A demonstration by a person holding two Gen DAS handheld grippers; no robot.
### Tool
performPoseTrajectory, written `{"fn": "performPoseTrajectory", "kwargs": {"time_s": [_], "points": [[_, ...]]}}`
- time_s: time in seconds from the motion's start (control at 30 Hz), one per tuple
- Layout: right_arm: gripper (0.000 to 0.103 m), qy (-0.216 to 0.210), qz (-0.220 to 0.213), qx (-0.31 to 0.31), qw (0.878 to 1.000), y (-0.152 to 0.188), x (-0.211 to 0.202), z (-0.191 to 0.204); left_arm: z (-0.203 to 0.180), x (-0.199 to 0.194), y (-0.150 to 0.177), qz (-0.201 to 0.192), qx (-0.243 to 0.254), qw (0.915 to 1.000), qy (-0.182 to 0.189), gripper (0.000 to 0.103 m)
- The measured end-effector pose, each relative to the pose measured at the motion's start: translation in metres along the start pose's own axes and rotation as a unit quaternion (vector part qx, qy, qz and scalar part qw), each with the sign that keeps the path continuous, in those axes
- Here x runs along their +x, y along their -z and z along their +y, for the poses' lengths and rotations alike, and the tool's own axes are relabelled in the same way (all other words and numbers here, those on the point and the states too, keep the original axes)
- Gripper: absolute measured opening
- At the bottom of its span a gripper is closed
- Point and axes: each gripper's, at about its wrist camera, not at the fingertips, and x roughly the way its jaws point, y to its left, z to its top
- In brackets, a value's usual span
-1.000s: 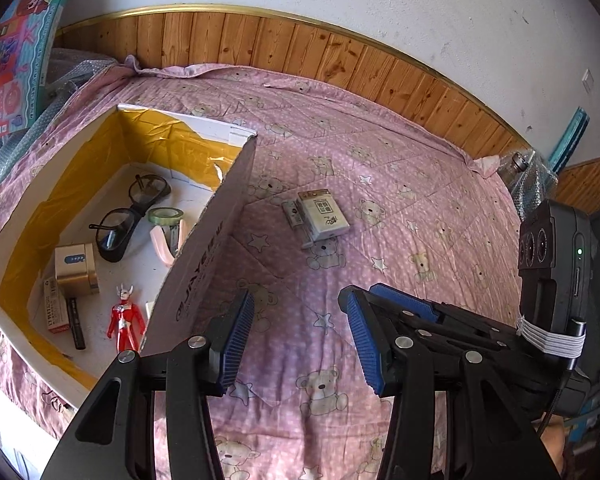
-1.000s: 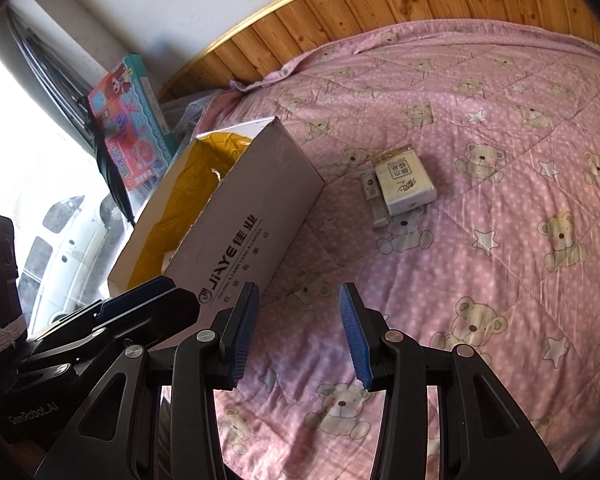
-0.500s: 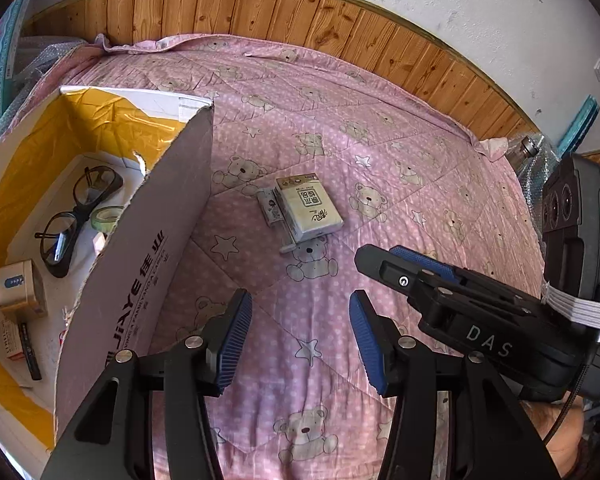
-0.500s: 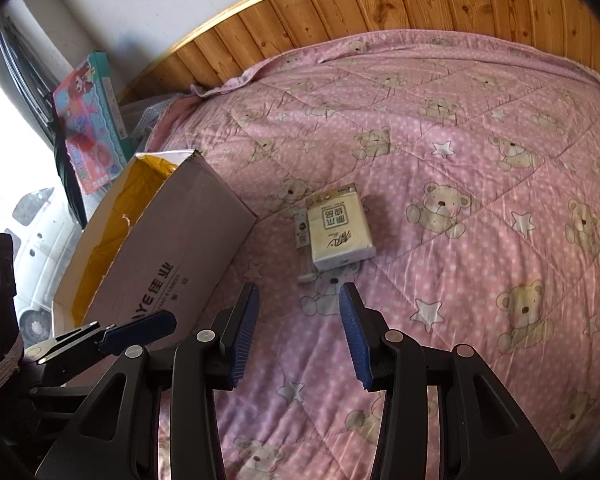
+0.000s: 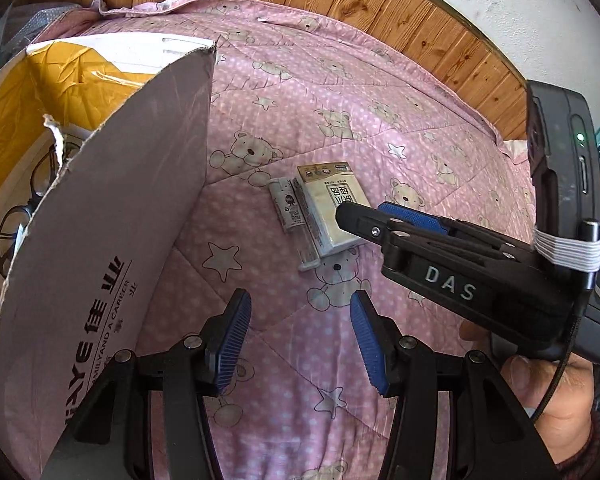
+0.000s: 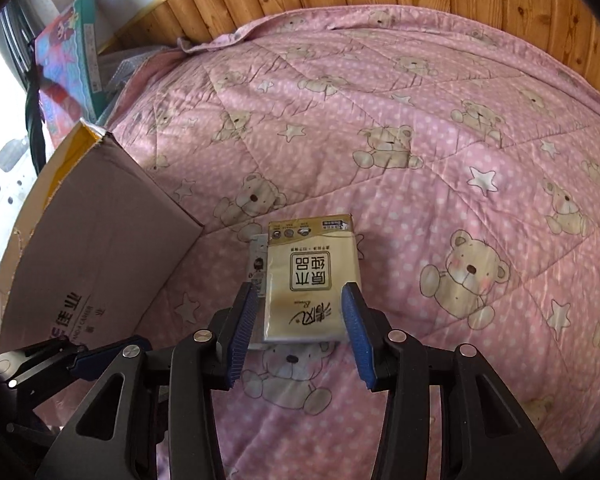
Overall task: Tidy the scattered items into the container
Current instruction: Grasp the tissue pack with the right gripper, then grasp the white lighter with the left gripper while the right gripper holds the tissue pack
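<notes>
— Right gripper (image 6: 296, 320), wide apart and holding nothing, has a finger on each side of the tissue pack (image 6: 312, 280).
— Long way points straight ahead, near the bed's middle, box (image 6: 96, 240) to its left.

Both the left gripper (image 5: 298, 338) and right gripper (image 6: 298, 330) hold jaws apart.

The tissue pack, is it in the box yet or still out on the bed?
Still out. The tissue pack lies flat on the pink quilt, beside the cardboard box, between the open right tongs.
</notes>
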Motion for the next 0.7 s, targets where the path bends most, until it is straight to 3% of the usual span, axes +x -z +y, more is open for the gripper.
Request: {"fn": "performPoseTrajectory", "kwargs": {"time_s": [0.13, 0.23, 0.53, 0.67, 0.7], "points": [[0.057, 0.016, 0.002, -0.013, 1.000, -0.008, 0.013, -0.005, 0.007, 0.010, -0.007, 0.001, -0.007, 1.0000, 0.002, 0.053], [0.055, 0.018, 0.011, 0.003, 1.000, -0.004, 0.021, -0.018, 0.007, 0.018, -0.013, 0.001, -0.005, 1.0000, 0.002, 0.053], [0.053, 0.018, 0.011, 0.056, 0.998, 0.026, -0.010, -0.054, -0.004, 0.049, -0.026, 0.007, 0.002, 0.9999, 0.010, 0.053], [0.054, 0.022, 0.022, 0.061, 0.998, 0.046, -0.024, -0.059, 0.000, 0.060, -0.028, -0.007, 0.004, 0.9999, -0.009, 0.052], [0.055, 0.021, 0.024, 0.064, 0.997, 0.050, -0.027, -0.060, 0.001, 0.060, -0.027, -0.009, 0.010, 0.9997, -0.021, 0.047]]}}
